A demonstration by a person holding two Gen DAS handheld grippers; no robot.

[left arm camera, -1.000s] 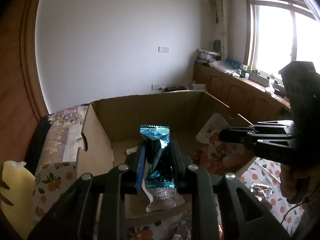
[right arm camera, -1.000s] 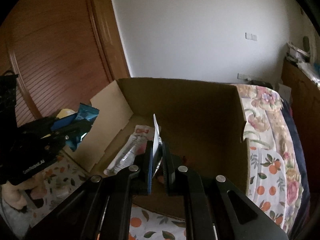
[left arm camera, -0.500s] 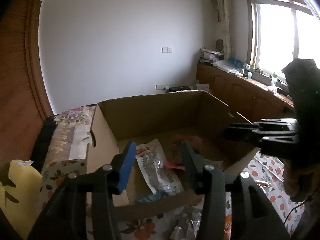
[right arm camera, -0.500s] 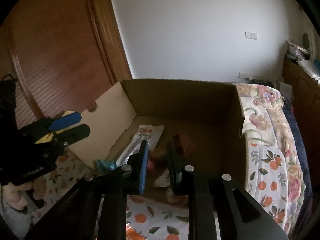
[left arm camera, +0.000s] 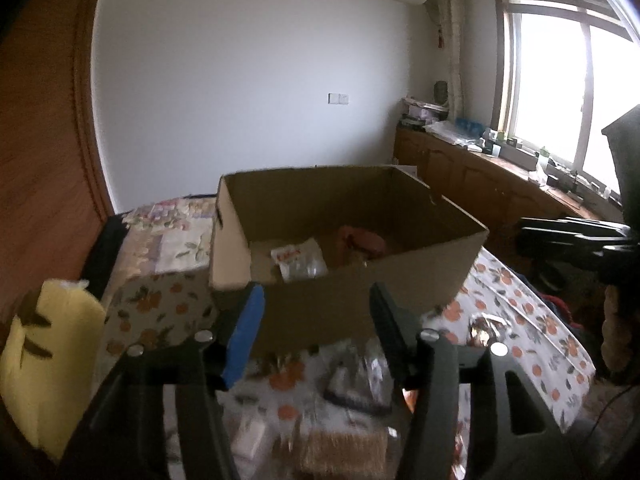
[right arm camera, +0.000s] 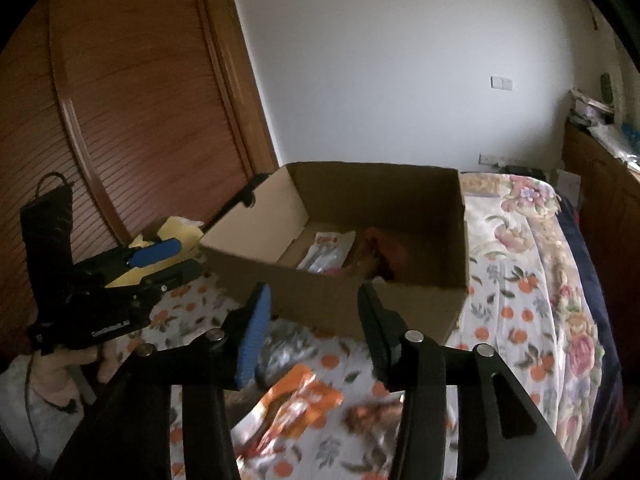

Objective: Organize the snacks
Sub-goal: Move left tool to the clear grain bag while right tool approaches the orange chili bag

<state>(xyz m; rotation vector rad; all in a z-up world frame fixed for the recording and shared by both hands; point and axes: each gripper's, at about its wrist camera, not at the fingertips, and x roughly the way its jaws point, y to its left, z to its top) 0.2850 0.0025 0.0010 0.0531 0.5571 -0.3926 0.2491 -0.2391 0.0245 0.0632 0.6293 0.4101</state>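
An open cardboard box [left arm camera: 360,292] stands on a bedspread printed with oranges. Inside lie a clear white packet [left arm camera: 298,258] and a red packet [left arm camera: 360,240]; the right wrist view shows the same white packet [right arm camera: 328,252] and red packet [right arm camera: 384,248]. My left gripper [left arm camera: 316,304] hangs in front of the box's near wall, jaws opening, nothing between them. My right gripper [right arm camera: 314,308] is likewise short of the box [right arm camera: 420,312], jaws opening and empty. Loose packets [left arm camera: 356,376] lie blurred on the bedspread below the left gripper. An orange packet [right arm camera: 300,396] lies below the right one.
A yellow cushion [left arm camera: 44,360] sits at the bed's left edge beside a wooden sliding door [right arm camera: 120,120]. A low wooden cabinet [left arm camera: 480,188] with clutter runs under the window on the right. A silver packet [left arm camera: 486,326] lies right of the box. A hand [right arm camera: 60,364] holds the left gripper [right arm camera: 168,258].
The left gripper let go of a blue packet and the right of a white one, both over the box. Both grippers opened and drew back from the box.
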